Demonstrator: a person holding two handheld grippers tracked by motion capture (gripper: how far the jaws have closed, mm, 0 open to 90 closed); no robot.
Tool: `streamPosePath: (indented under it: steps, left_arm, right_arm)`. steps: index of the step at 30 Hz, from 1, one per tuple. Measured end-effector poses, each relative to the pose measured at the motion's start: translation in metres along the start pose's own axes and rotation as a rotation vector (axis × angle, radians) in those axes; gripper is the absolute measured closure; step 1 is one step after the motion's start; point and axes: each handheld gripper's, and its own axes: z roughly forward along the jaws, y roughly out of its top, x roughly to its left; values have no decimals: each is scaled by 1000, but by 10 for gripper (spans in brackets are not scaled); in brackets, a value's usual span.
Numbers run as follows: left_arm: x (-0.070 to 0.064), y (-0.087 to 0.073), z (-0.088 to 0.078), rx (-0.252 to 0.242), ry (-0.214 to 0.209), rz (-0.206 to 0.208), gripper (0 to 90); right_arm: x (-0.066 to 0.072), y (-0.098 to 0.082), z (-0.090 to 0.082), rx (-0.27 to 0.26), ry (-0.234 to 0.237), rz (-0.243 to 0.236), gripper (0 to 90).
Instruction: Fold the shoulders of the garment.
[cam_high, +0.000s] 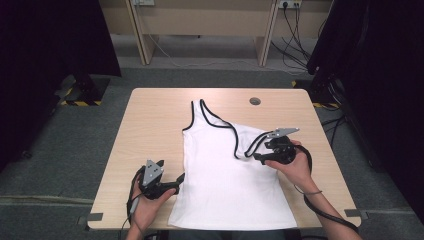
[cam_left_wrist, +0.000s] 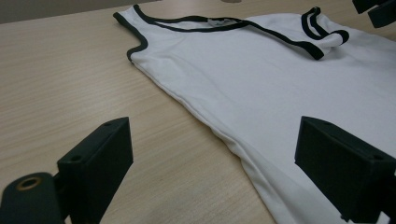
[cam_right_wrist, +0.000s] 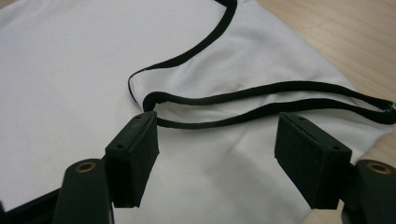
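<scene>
A white tank top (cam_high: 230, 175) with black trim lies flat on the wooden table (cam_high: 150, 130), hem toward the person. Its right shoulder strap (cam_high: 250, 145) is folded down onto the body. My left gripper (cam_high: 179, 182) rests by the shirt's left side edge near the hem, open, with the shirt's side seam (cam_left_wrist: 224, 135) running between its jaws and nothing pinched. My right gripper (cam_high: 256, 157) hovers at the folded strap, open. In the right gripper view the strap (cam_right_wrist: 261, 100) lies just beyond the jaws of my right gripper (cam_right_wrist: 217, 158), untouched.
A round cable hole (cam_high: 255, 101) sits in the table's far edge. Bare wood runs along the table's left side and its far right corner. Black drapes (cam_high: 380, 60) hang on both sides, and cables (cam_high: 295, 50) lie on the floor behind.
</scene>
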Motion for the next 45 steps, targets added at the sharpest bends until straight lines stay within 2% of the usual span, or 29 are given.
streamPosePath:
  steps: [1, 9, 10, 12, 17, 19, 20, 22, 31, 38, 41, 45]
  left_arm:
    - [0, 0, 0, 0, 0, 0, 108]
    - [0, 0, 0, 0, -1, -4, 108]
    - [0, 0, 0, 0, -1, -4, 108]
    - [0, 0, 0, 2, -1, -4, 108]
    - [0, 0, 0, 1, 0, -4, 108]
    - [0, 0, 0, 3, 1, -4, 108]
    - [0, 0, 0, 3, 1, -4, 108]
    - [0, 0, 0, 2, 1, -3, 108]
    - [1, 0, 0, 1, 1, -9, 108]
    - [0, 0, 0, 1, 3, -2, 108]
    - [0, 0, 0, 1, 3, -3, 108]
    - [0, 0, 0, 3, 4, -3, 108]
  right_arm:
    - [-3, -8, -10, -10, -13, 17, 294]
    - [-4, -12, -15, -15, -19, 21, 277]
    - [-4, -18, -21, -19, -29, 23, 276]
    - [-4, -18, -21, -19, -29, 23, 276]
    - [-10, -37, -41, -50, -56, 56, 271]
    - [-10, -37, -41, -50, -56, 56, 268]
    - [-11, -43, -47, -56, -64, 70, 268]
    - [-11, -43, -47, -56, -64, 70, 265]
    - [-14, -63, -61, -74, -84, 100, 263]
    - [-13, -80, -67, -80, -111, 118, 259]
    - [-13, -89, -69, -78, -142, 118, 256]
    - [-14, -99, -70, -83, -141, 143, 256]
